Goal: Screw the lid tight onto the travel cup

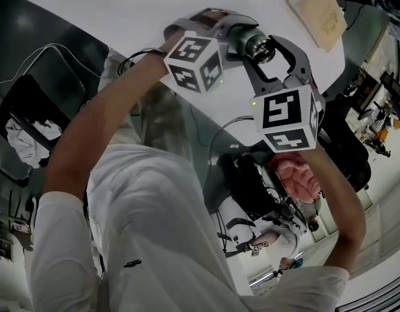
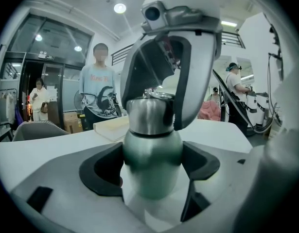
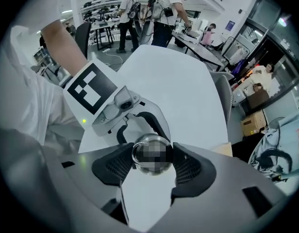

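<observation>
White short-sleeved shirt [image 1: 154,226], a small dark mark [image 1: 132,263] on its front. The left gripper [image 2: 151,171] and right gripper [image 3: 151,165] have pale grey shells, black meshed pads [image 3: 189,169] and a white cube [image 1: 287,119] of black square markers (a green light [image 1: 253,103] glows beside it).

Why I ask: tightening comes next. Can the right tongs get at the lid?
Likely yes: the right tongs flank the steel lid from above, pads seemingly on its sides, while the left tongs clamp the travel cup; nothing intervenes.

No legible text, no readable signs
</observation>
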The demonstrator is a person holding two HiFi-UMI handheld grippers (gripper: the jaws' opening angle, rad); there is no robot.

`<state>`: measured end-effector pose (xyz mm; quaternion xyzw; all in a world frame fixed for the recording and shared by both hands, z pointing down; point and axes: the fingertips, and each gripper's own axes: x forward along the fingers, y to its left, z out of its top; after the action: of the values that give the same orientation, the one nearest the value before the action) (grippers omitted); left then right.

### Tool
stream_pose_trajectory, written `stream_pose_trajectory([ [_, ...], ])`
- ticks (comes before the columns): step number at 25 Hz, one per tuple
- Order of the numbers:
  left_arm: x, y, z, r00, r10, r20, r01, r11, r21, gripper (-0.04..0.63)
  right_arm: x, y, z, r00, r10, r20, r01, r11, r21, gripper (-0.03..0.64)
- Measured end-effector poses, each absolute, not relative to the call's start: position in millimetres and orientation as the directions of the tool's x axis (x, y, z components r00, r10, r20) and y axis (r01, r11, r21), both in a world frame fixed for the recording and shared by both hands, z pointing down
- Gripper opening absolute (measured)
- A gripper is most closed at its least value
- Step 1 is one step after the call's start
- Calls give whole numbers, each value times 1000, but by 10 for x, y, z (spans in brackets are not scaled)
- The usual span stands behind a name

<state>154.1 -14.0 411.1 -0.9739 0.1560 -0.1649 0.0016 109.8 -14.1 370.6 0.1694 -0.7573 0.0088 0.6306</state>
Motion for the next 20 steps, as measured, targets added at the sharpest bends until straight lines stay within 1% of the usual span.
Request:
stream_pose_trajectory([
  [5, 1538, -147, 4111, 898, -301, 322, -301, -952, -51, 359, 1102, -176, 3707, -136, -267, 954, -349, 914, 207, 245],
  [9, 1519, -150, 4112, 898, -300, 322, -302, -952, -45, 359, 1079, -178, 3703, -153, -272, 950, -354, 913, 204, 245],
  [13, 1512, -127, 4112, 899, -250, 359, -259, -966, -24, 359, 1069, -187, 3681, -183, -297, 937, -383, 900, 210, 250],
  [15, 1485, -110, 4097, 902, -226, 369, -249, -968, 15, 360, 1018, -193, 3630, -218, -319, 922, -356, 906, 230, 265],
  [18, 1348, -83, 4015, 903, -218, 370, -272, -957, 99, 360, 935, -197, 3487, -296, -388, 873, -322, 901, 291, 280],
  [20, 1230, 8, 3901, 898, -223, 378, -286, -951, 119, 360, 964, -143, 3376, -327, -421, 846, -368, 881, 296, 282],
])
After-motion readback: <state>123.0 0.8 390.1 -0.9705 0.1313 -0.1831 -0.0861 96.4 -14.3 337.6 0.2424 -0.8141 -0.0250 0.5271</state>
